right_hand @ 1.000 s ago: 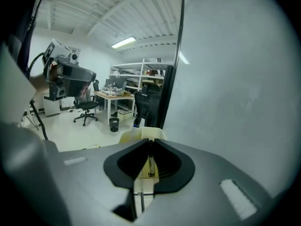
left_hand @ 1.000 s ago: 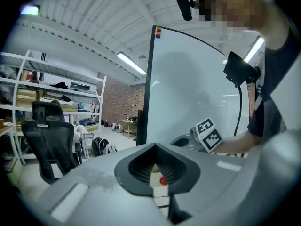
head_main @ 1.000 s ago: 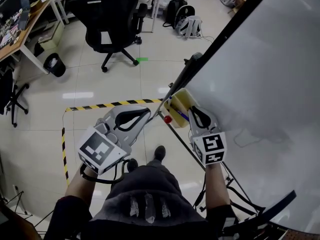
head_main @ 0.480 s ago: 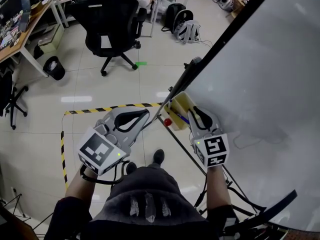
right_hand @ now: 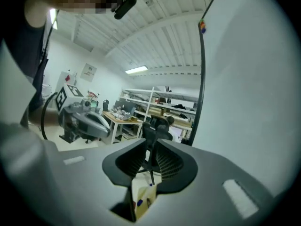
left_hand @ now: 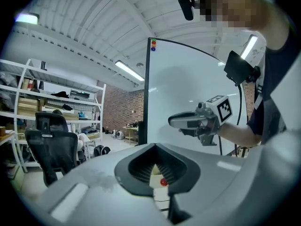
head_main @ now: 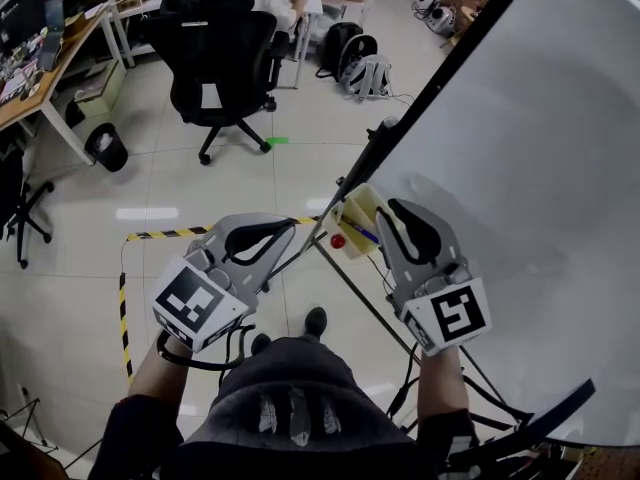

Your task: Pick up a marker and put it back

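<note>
Right claw (head_main: 394, 207) withdrew from tray (head_main: 364, 204), opening, empty | left claw (head_main: 292, 225) pressed together

Slim marker with a blue cap (head_main: 364, 234), lying loose inside a pale yellow, open-topped holder box (head_main: 360, 204). Pressed on by nothing, resting on the box's inner wall only. Laid along the box's length, slanted with it rather than upright. Mostly sunk below the rim, so only a short blue streak shows from the head view; body colour too small to tell. Box itself mounted at the edge of the whiteboard (head_main: 530, 168), tilted, mouth facing up and outward. Small red round spot (head_main: 338, 240) at the box's lower outer corner, just beside the marker; cannot tell whether another marker's cap.
</note>
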